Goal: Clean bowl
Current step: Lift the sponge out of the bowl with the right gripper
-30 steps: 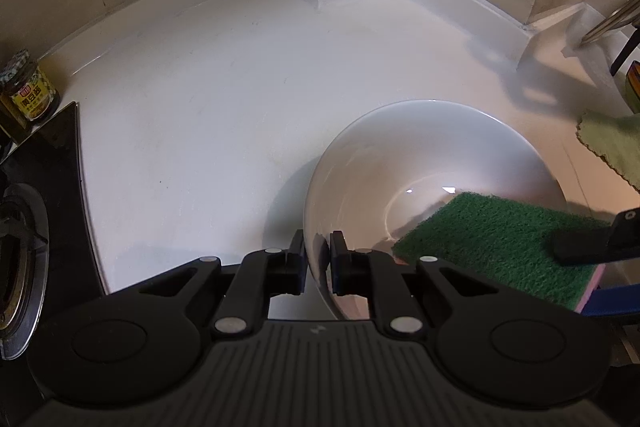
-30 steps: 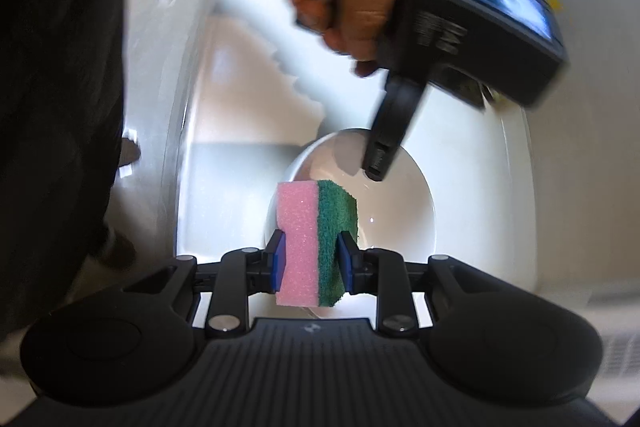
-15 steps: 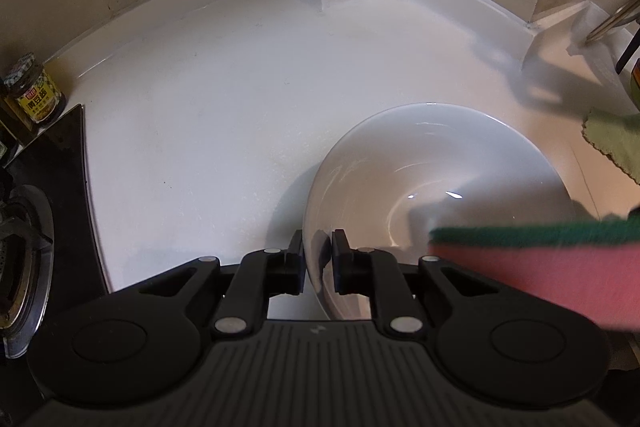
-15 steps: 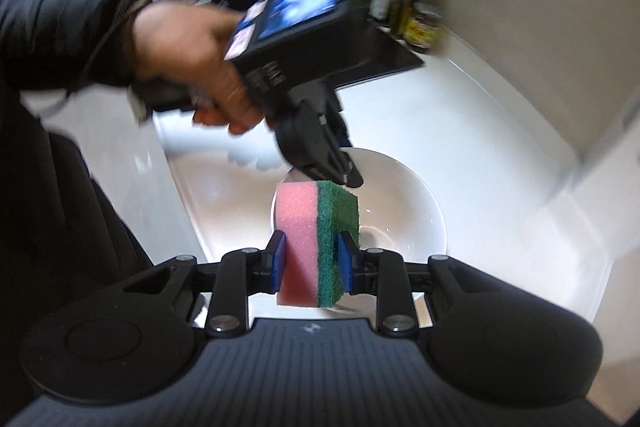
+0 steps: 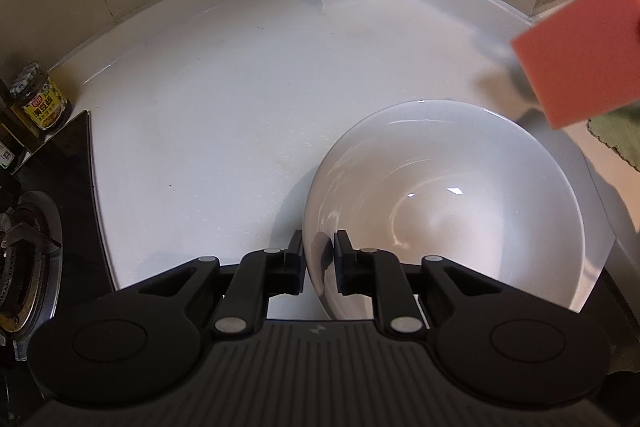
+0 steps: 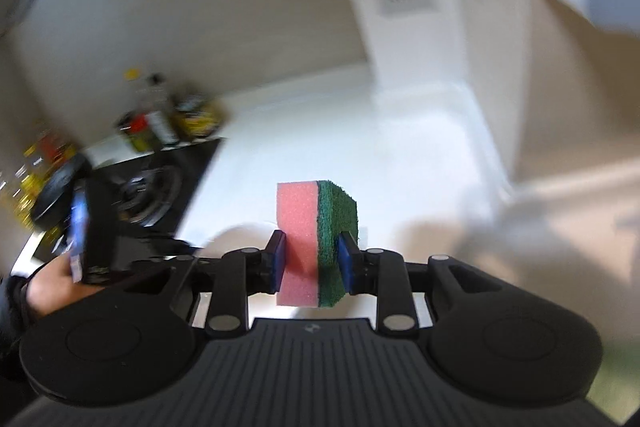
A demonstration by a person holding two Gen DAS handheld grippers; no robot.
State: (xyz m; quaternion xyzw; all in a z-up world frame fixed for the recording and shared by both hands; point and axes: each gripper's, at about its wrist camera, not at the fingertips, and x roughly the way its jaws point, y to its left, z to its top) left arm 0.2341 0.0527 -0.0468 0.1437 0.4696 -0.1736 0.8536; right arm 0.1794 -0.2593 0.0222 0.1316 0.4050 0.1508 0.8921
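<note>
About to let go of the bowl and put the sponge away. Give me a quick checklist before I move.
1. Left tongs loosened off the bowl rim: ok, jaws have just been opening, gaps show on both sides.
2. Bowl upright on the counter: ok.
3. Sponge clear of the bowl: ok.
4. Right tongs gripping the sponge: ok.
5. Bowl inside free of dirt: ok, only sheen visible.
6. Spot for the sponge: cannot tell.

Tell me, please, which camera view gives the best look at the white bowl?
The left wrist view: the white bowl fills the lower right, its rim and empty inside plain, with the left gripper straddling its near rim. In the right wrist view only a blurred sliver of it shows behind the sponge held by the right gripper.
</note>
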